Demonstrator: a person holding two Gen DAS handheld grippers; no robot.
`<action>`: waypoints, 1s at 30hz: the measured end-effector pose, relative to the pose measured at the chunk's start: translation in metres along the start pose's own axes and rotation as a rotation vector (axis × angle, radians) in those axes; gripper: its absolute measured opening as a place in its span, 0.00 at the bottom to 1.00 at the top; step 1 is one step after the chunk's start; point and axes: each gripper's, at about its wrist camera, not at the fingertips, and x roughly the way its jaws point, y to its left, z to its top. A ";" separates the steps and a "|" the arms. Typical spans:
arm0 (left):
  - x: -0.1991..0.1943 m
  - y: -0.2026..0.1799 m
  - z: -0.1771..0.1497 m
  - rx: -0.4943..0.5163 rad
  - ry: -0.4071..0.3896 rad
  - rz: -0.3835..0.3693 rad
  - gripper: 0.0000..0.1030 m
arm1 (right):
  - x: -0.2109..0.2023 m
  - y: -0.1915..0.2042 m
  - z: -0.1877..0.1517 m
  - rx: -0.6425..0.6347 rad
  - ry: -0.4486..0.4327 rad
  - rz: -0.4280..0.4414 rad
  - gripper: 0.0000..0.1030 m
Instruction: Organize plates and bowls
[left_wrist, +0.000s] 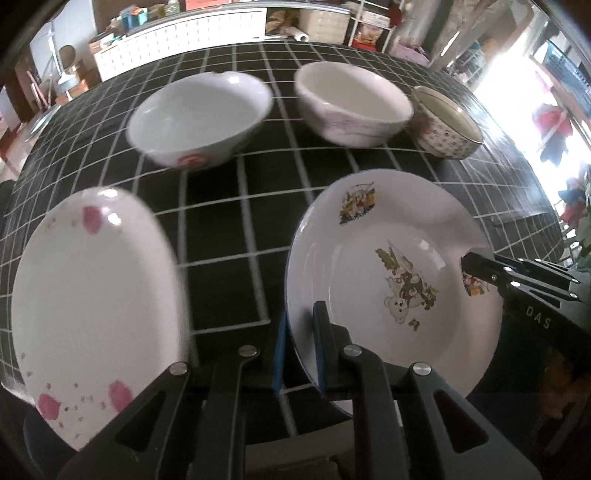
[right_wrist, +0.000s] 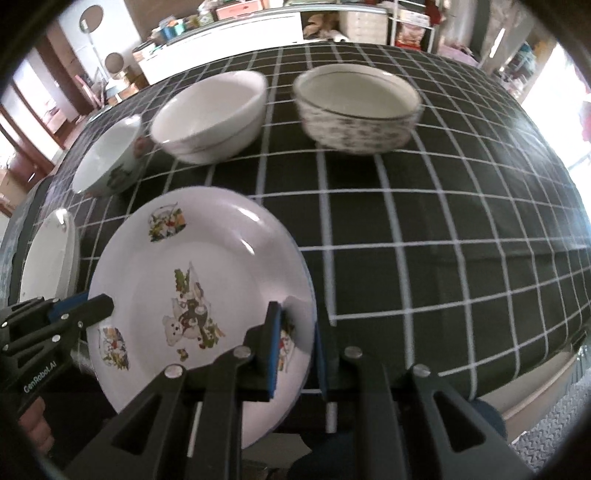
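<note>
A white plate with bear pictures (left_wrist: 391, 266) is held between both grippers above the black checked tablecloth (left_wrist: 236, 229). My left gripper (left_wrist: 301, 343) is shut on its left rim. My right gripper (right_wrist: 295, 343) is shut on its right rim; the plate also shows in the right wrist view (right_wrist: 192, 280). A white plate with pink spots (left_wrist: 92, 302) lies at the left. Three bowls stand behind: a white bowl with a red mark (left_wrist: 199, 118), a plain white bowl (left_wrist: 351, 105) and a dotted bowl (left_wrist: 447, 123).
The table's near edge runs just below the plates. Shelves and cluttered furniture (left_wrist: 207, 26) stand beyond the far edge. A bright window (left_wrist: 517, 81) is at the right. The cloth (right_wrist: 443, 229) to the right of the held plate is bare.
</note>
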 end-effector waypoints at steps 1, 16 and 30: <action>-0.001 0.004 -0.002 -0.008 -0.001 0.000 0.12 | 0.002 0.004 0.001 -0.007 0.000 0.006 0.20; -0.003 0.030 -0.003 -0.044 0.003 -0.017 0.12 | 0.006 0.021 0.009 0.005 -0.037 0.022 0.22; -0.088 0.050 -0.010 -0.064 -0.147 -0.041 0.12 | -0.062 0.058 0.011 -0.026 -0.150 0.040 0.22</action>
